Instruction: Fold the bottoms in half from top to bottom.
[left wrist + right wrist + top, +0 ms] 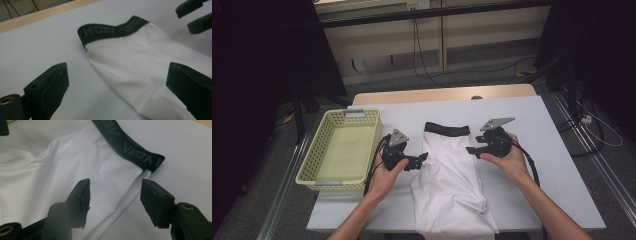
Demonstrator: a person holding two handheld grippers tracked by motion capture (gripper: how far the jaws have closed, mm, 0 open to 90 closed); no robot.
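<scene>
A white garment (pixel 449 175) with a black lettered waistband (pixel 447 129) lies on the white table cover, its lower end hanging over the near edge. My left gripper (pixel 421 159) is at the garment's left edge, open, its jaws straddling the cloth's side (pixel 140 67) below the waistband (pixel 112 30). My right gripper (pixel 471 148) sits at the right edge, open, with its jaws either side of the garment's edge (pixel 120 192) just under the waistband corner (pixel 152 160). Nothing is pinched in either one.
A pale yellow perforated basket (pixel 312 160) stands at the table's left. The white-covered table (pixel 532 165) ends in a wooden strip at the back. Cables run across the floor beyond. The right gripper's jaws (pixel 195 15) show at the left gripper view's upper right.
</scene>
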